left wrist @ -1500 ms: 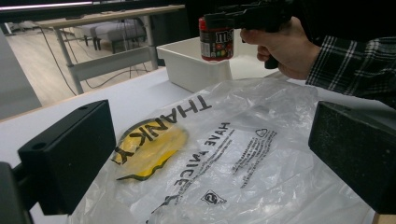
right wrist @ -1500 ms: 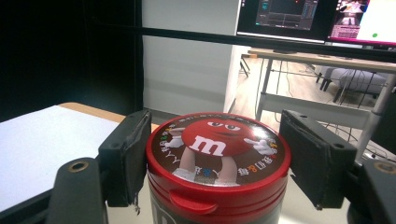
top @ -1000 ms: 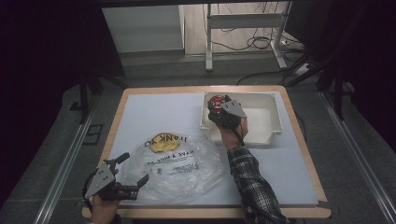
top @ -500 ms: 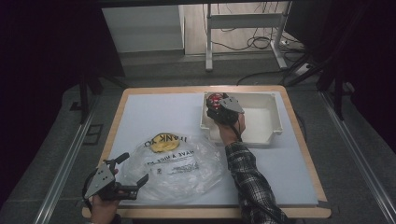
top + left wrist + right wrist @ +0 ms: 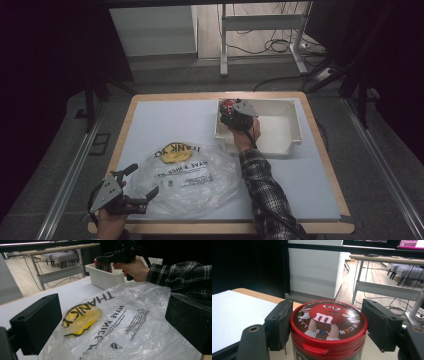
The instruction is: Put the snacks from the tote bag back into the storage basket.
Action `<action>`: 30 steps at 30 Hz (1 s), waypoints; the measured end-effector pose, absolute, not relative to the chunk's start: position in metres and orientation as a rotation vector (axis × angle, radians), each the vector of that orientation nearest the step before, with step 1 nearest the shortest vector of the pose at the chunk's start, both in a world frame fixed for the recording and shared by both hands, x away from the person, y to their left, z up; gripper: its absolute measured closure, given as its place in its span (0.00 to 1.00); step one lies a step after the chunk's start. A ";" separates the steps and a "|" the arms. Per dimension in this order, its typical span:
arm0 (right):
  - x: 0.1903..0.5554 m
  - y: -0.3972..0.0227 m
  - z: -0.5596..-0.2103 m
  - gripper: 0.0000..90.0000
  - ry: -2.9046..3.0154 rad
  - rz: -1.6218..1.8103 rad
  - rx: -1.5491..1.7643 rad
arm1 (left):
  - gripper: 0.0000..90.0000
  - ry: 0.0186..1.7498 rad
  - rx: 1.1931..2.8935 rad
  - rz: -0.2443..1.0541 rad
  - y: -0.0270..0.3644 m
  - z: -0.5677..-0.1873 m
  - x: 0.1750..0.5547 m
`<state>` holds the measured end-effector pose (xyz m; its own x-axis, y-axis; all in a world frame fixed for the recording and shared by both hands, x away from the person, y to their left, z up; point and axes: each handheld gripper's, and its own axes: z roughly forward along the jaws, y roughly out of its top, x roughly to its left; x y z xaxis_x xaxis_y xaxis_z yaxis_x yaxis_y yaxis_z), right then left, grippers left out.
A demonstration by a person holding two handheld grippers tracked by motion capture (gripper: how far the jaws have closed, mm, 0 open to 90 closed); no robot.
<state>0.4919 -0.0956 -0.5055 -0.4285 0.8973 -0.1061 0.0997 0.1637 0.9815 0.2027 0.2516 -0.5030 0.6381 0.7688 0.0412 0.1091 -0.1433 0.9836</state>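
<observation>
Right claw (image 5: 325, 330): clenched on the candy jar (image 5: 328, 327), pads against both sides of its red lid.
Candy jar: upright, at the far left corner of the white tub (image 5: 280, 145).
Left claw (image 5: 132, 187): released, left of the plastic bag (image 5: 187, 177), well apart from the tub.
Tub: on the bench (image 5: 165, 117).

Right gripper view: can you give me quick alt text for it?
The right gripper is shut on a red-lidded candy jar, its black fingers pressing the lid's sides; the lid shows a red cartoon candy character. Behind lie a white table top, a white panel and desk legs.
</observation>
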 end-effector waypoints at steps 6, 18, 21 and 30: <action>0.498 -0.093 -0.509 0.30 1.708 1.321 0.961 | 0.01 0.735 1.639 0.672 0.252 -0.503 0.203; 0.508 -0.094 -0.513 0.30 1.738 1.299 1.007 | 0.01 0.734 1.638 0.673 0.251 -0.503 0.203; 0.509 -0.093 -0.513 0.30 1.737 1.282 1.012 | 0.01 0.734 1.638 0.673 0.251 -0.503 0.203; 0.514 -0.090 -0.518 0.30 1.764 1.263 1.030 | 0.01 0.734 1.639 0.673 0.251 -0.503 0.203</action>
<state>0.5141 -0.0901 -0.5179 -0.4190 0.9021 -0.1030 0.1929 0.1994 0.9607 0.2025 0.2513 -0.5029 0.6388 0.7682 0.0420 0.1080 -0.1436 0.9837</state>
